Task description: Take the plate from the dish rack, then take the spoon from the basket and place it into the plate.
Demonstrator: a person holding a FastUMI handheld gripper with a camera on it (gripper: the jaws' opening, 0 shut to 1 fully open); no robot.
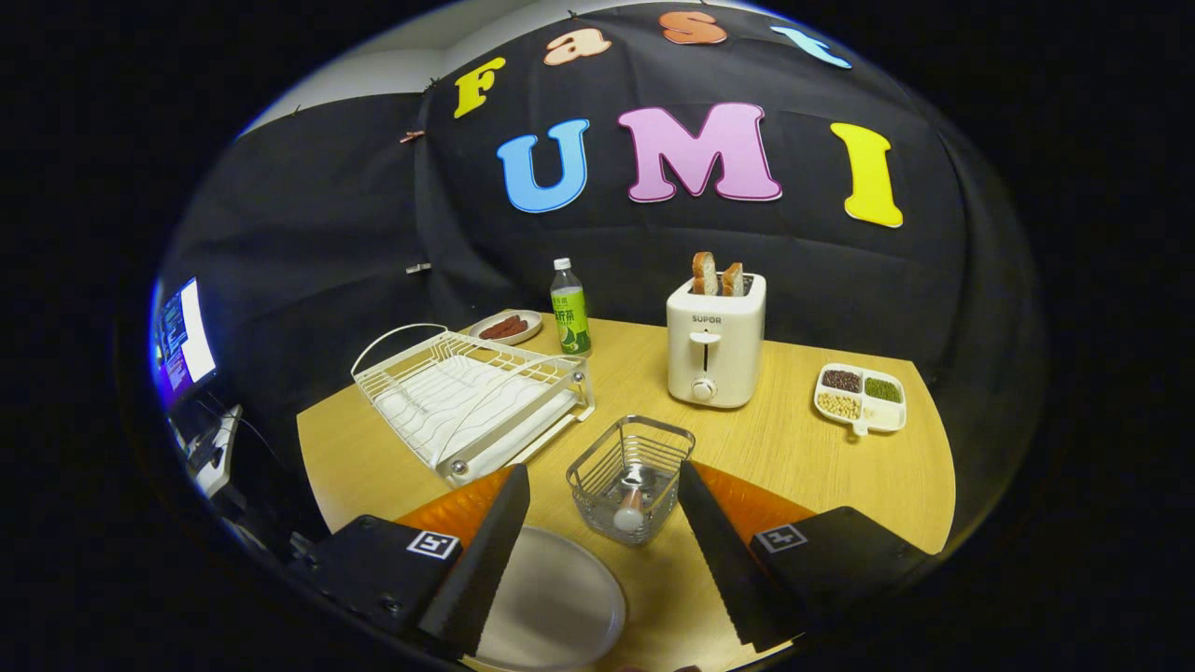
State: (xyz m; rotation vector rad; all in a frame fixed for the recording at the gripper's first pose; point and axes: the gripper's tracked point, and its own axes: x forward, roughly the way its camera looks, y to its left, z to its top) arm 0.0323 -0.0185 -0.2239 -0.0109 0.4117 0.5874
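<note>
Plate (551, 602) lies flat beneath the open, empty hand-held gripper (602, 485), basket (630, 476) just ahead.

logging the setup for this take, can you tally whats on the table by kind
Dishes: 3 – plate, sausage plate, divided bean tray
Racks and baskets: 2 – dish rack, wire basket holding the spoon
Utensils: 1 – spoon
Appliances: 1 – toaster with bread
Bottles: 1 – green bottle
Total: 8

The hand-held gripper is open, holding nothing.
</note>
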